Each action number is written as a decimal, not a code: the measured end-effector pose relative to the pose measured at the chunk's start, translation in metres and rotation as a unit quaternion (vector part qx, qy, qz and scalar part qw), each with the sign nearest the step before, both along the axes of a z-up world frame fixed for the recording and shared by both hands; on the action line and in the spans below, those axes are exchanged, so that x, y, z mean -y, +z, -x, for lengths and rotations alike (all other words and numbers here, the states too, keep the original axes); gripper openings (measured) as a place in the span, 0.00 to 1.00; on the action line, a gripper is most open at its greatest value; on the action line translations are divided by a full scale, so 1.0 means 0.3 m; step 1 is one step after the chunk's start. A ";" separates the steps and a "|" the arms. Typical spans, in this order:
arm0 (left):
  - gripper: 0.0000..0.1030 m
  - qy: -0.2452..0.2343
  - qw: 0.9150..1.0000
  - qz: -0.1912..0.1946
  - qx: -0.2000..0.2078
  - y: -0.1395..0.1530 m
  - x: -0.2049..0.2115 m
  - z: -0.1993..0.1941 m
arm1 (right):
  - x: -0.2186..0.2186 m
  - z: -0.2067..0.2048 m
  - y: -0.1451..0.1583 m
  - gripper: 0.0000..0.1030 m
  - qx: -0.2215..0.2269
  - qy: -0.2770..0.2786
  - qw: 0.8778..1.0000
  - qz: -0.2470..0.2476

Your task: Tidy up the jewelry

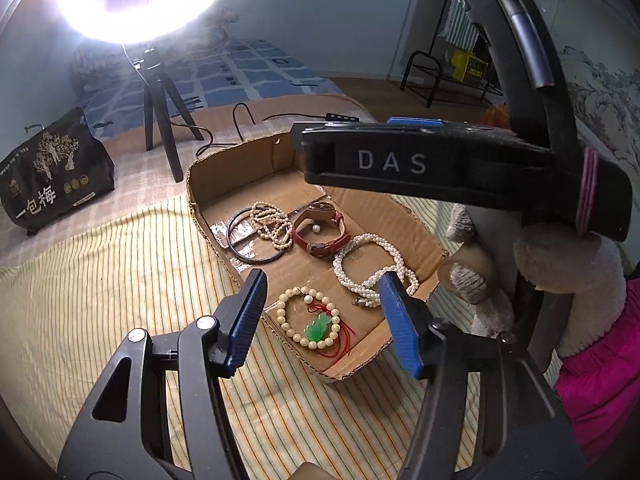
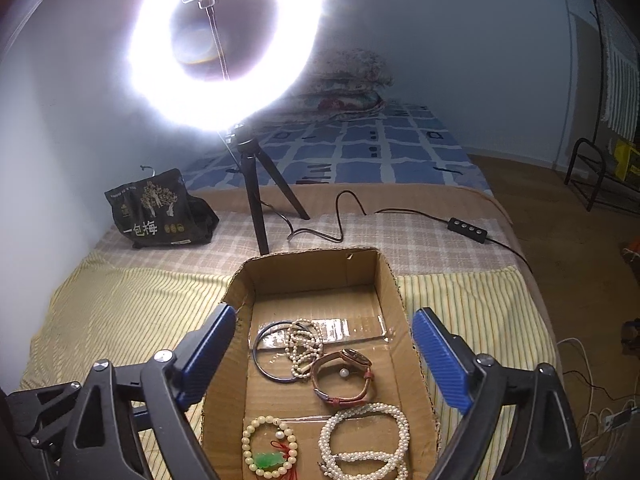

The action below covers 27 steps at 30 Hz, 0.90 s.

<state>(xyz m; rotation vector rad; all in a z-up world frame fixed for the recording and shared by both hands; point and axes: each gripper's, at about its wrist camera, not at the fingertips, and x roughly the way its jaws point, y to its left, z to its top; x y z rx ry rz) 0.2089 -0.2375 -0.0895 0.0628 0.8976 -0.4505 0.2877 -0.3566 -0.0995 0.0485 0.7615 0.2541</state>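
A shallow cardboard box [image 1: 420, 236] [image 2: 312, 268] lies on the striped bedcover. In it are a cream bead bracelet with a green pendant [image 1: 310, 322] [image 2: 269, 450], a white pearl necklace [image 1: 372, 270] [image 2: 364, 440], a brown leather watch [image 1: 320, 232] [image 2: 344, 376], a dark bangle [image 1: 240, 240] [image 2: 264, 352] and a small pearl strand [image 1: 270, 226] [image 2: 304, 346]. My left gripper [image 1: 320, 300] is open and empty above the box's near end. My right gripper [image 2: 324, 338] is open and empty over the box; its body [image 1: 460, 164] shows in the left wrist view.
A ring light on a tripod [image 2: 224, 52] [image 1: 160, 120] stands behind the box, with its cable and controller [image 2: 468, 230]. A black snack bag [image 1: 56, 172] [image 2: 160, 212] lies at the left. A metal rack [image 2: 592, 176] stands on the floor at the right.
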 end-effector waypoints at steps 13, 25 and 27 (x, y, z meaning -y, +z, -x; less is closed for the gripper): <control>0.62 0.011 1.000 -0.001 0.008 0.026 -0.035 0.027 | -0.015 0.035 0.046 1.00 0.003 -0.022 0.999 0.027; 0.65 0.021 0.999 0.005 0.037 0.100 -0.110 0.097 | -0.022 0.129 0.137 1.00 0.019 -0.039 0.999 0.033; 0.65 0.024 0.999 0.006 0.043 0.114 -0.129 0.110 | -0.024 0.151 0.153 1.00 0.022 -0.045 0.998 0.037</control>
